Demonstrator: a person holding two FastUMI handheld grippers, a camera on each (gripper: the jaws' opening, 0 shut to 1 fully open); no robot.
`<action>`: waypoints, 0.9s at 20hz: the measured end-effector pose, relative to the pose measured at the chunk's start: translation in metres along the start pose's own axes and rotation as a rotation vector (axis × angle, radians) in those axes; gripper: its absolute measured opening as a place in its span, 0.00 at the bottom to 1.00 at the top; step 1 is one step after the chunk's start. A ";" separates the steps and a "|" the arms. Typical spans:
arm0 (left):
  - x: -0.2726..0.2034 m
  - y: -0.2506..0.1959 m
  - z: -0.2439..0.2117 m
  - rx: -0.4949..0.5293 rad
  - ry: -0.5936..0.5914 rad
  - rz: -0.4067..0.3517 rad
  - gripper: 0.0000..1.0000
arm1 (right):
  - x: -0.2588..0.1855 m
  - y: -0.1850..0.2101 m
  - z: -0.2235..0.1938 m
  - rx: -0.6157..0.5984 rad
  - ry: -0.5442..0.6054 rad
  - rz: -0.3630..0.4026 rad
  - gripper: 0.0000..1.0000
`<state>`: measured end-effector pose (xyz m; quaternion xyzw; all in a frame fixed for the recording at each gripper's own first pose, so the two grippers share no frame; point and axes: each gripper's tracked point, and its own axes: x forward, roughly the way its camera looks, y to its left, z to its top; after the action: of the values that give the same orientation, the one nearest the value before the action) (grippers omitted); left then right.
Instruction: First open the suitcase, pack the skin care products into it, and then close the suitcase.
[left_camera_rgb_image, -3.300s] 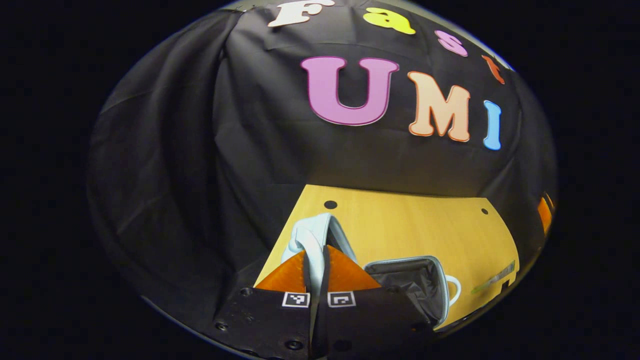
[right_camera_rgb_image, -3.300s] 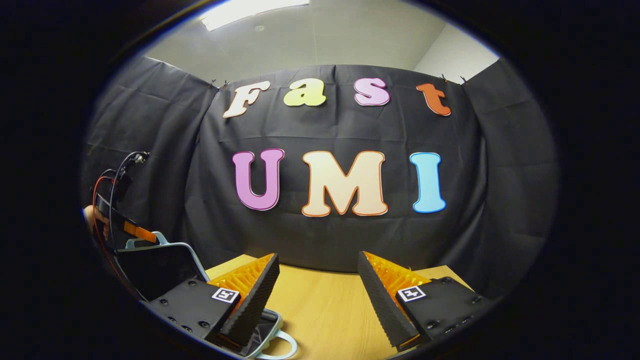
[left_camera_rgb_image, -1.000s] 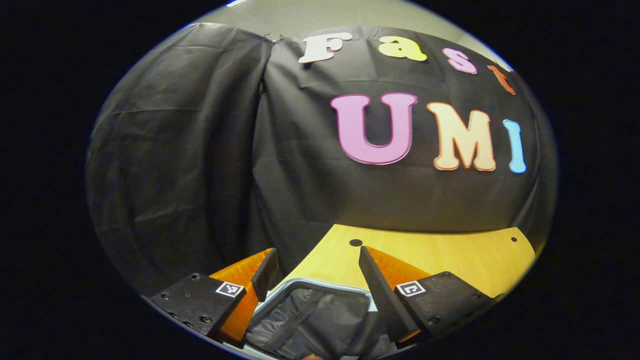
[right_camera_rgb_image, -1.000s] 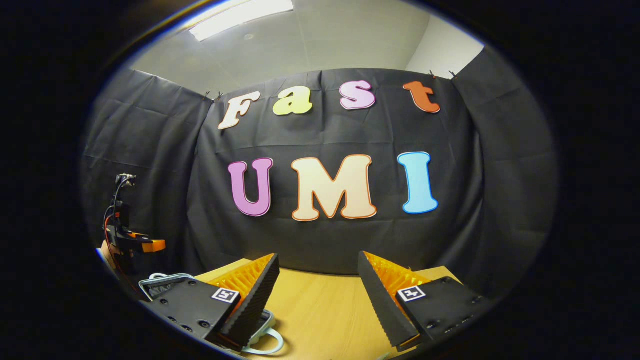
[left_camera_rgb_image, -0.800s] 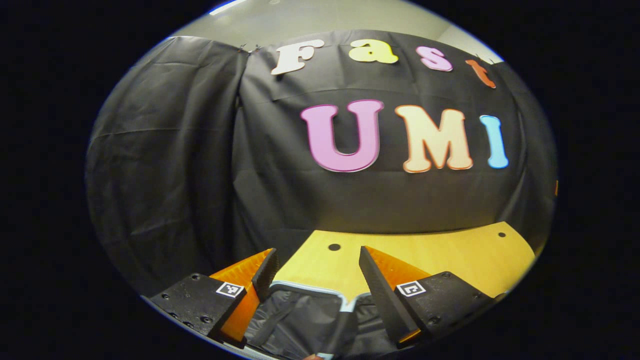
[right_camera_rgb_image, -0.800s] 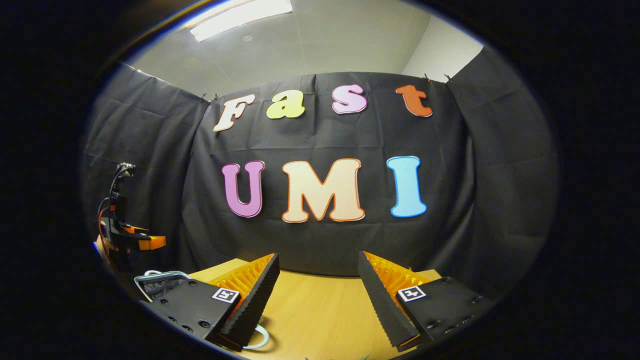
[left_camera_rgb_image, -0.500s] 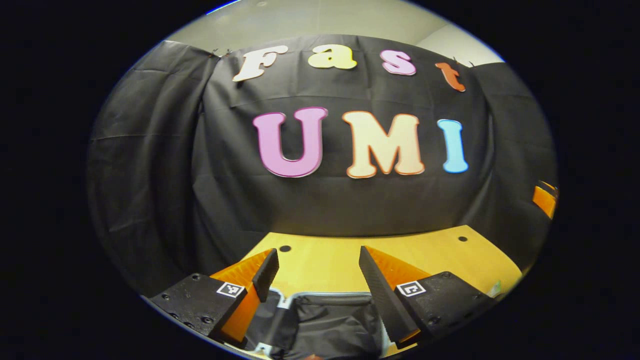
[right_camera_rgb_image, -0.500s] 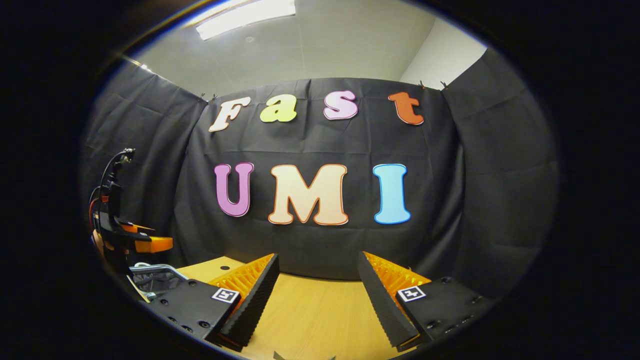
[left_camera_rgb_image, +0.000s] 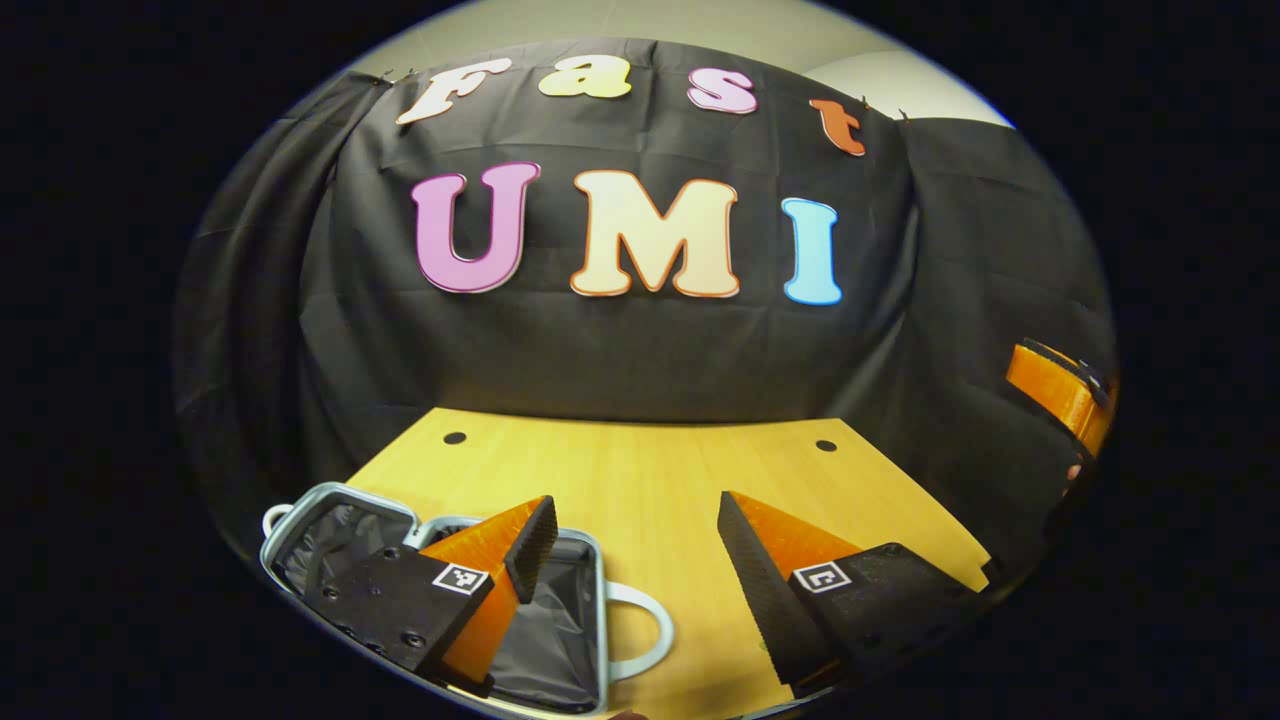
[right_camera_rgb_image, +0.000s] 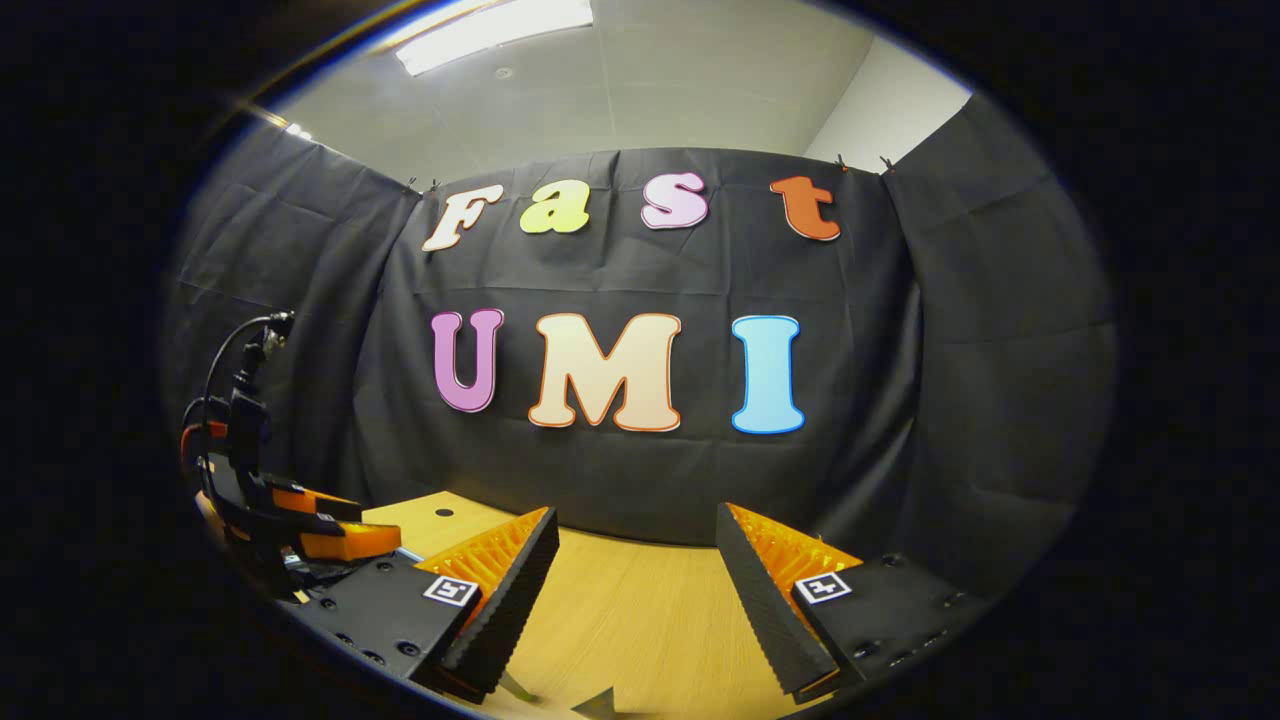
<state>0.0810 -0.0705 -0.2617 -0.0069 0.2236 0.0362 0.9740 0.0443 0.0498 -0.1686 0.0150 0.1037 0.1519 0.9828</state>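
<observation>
The small suitcase (left_camera_rgb_image: 575, 625) lies open flat on the wooden table (left_camera_rgb_image: 650, 470) at the lower left of the left gripper view. It has a pale rim, dark lining in both halves and a pale handle (left_camera_rgb_image: 645, 630). My left gripper (left_camera_rgb_image: 635, 545) hovers open above it, one finger over the nearer half and nothing between the fingers. In the right gripper view my right gripper (right_camera_rgb_image: 635, 570) is open over bare table, and the left gripper (right_camera_rgb_image: 320, 530) shows at the far left. A small dark tip (right_camera_rgb_image: 600, 703) at the bottom edge is too cut off to identify.
The black cloth wall closes the table's far side. Two small holes (left_camera_rgb_image: 455, 438) (left_camera_rgb_image: 825, 445) sit near the table's back edge. The right gripper (left_camera_rgb_image: 1060, 390) juts in at the far right of the left gripper view.
The left gripper was shut on the raised lid 3.3 s ago; it has let go and stands open. The lid now lies flat. The left view has swung right; the right gripper barely moved.
</observation>
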 end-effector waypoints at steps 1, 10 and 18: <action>0.000 -0.010 -0.009 -0.005 0.011 -0.011 0.94 | -0.003 -0.003 -0.002 0.003 0.004 0.001 0.98; 0.003 -0.097 -0.104 -0.071 0.132 -0.154 0.94 | -0.028 -0.025 -0.041 0.033 0.076 -0.005 1.00; 0.034 -0.134 -0.190 0.028 0.219 -0.175 0.90 | -0.039 -0.034 -0.072 0.040 0.140 -0.022 0.99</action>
<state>0.0381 -0.2078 -0.4481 -0.0165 0.3274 -0.0528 0.9433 0.0035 0.0054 -0.2331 0.0230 0.1752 0.1398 0.9743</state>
